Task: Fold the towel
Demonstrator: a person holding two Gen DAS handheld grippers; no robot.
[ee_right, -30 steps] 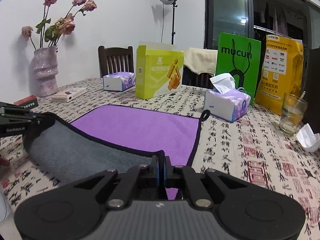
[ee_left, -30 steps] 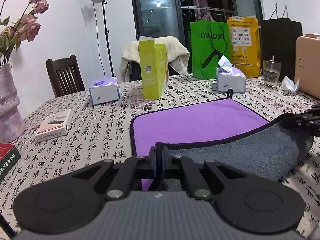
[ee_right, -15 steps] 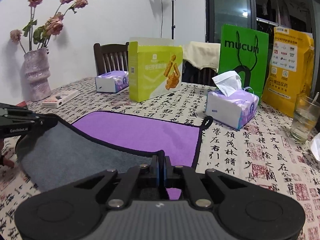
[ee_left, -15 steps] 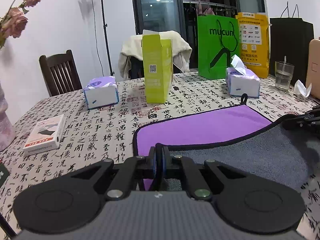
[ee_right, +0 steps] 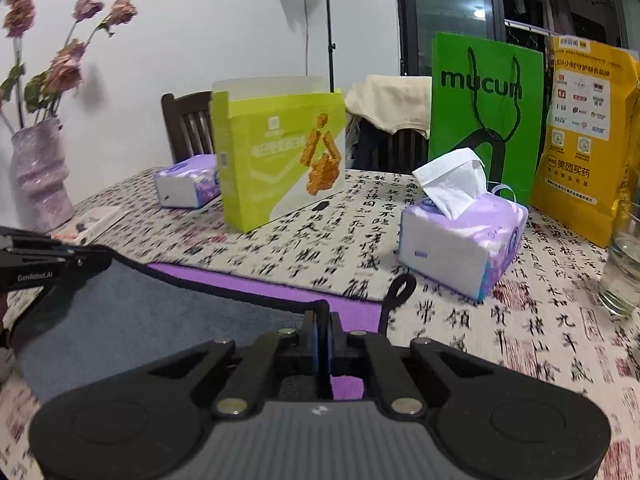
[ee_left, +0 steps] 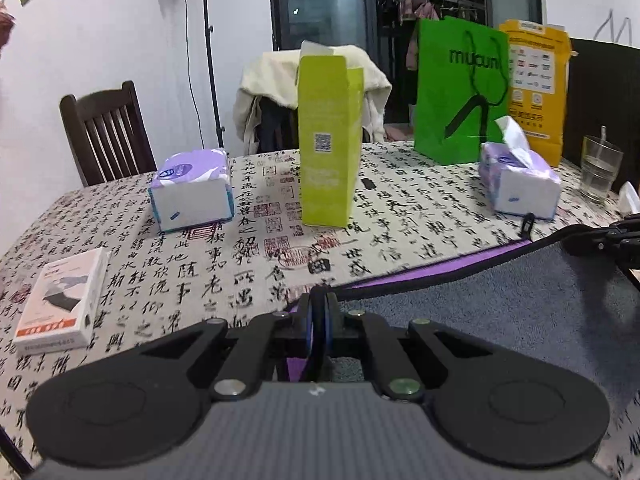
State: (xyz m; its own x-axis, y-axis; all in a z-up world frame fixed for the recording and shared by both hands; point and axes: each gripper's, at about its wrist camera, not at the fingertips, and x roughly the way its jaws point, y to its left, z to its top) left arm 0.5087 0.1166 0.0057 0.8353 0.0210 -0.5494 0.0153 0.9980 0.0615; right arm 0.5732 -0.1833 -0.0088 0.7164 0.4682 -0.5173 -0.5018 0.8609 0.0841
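Folding the towel over, far edge nearly met

Both tools, left (ee_left: 318, 312) and right (ee_right: 322, 320), pinch microfibre towel (ee_left: 500, 312) corners tightly; uneven travel would skew the fold, missing the purple strip.

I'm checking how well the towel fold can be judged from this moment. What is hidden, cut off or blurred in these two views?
- Near half of the towel: left wrist view, hidden behind the left gripper.
- Towel's near right corner: right wrist view, hidden behind the right gripper.
- Purple face: mostly covered by the grey folded-over layer.
- Glass: right wrist view, cut by the frame edge.
- Tablecloth print: smeared by motion blur.
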